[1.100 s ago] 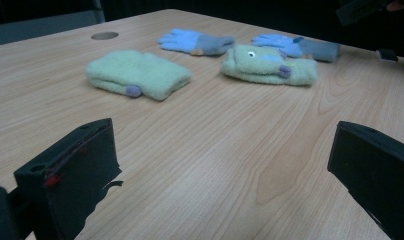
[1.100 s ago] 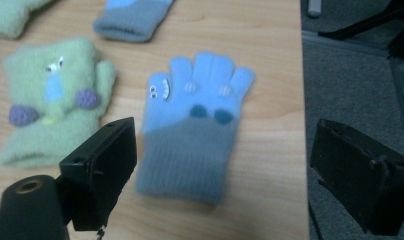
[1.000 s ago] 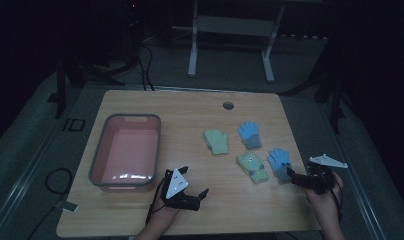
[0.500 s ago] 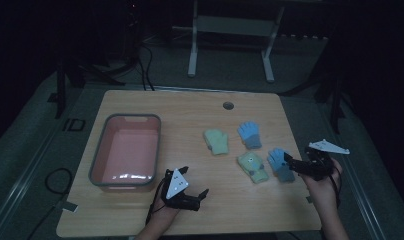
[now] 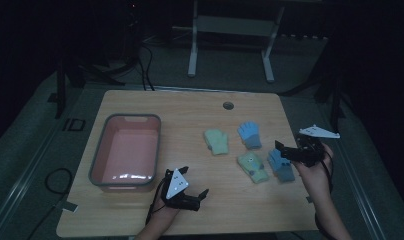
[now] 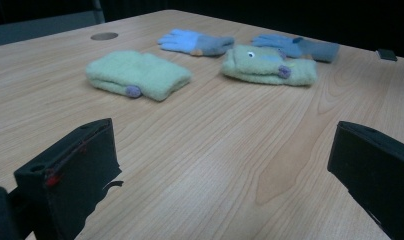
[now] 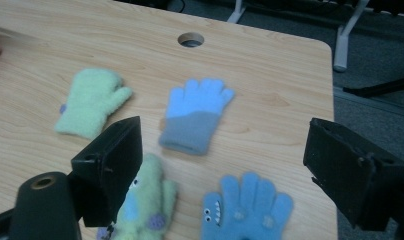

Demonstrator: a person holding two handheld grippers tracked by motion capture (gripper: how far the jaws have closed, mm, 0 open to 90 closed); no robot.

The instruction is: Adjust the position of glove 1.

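**Four soft gloves within reach, both tools empty**

My right tool (image 5: 286, 152) hangs just above the near right part of the table (image 5: 190, 107), jaws spread wide and holding nothing. Right under it lies the blue glove with a face (image 7: 245, 210), fingers pointing away from me. Just beside that one lies the green glove with a face (image 7: 142, 207). Farther off are the plain blue glove with a grey cuff (image 7: 196, 116) and the plain green mitten (image 7: 90, 102), each lying flat and apart from the others.

My left tool (image 5: 187, 197) sits low over the near edge, also wide open and empty, with the pink tub (image 5: 97, 150) just beside it.

I judge these gloves light, limp and a bit fuzzy: nothing to break, little chance of slipping, but they will droop and fold once lifted. I would pinch the blue one across the cuff or palm, where the fabric is thickest, pressing down into the table so both layers are caught.
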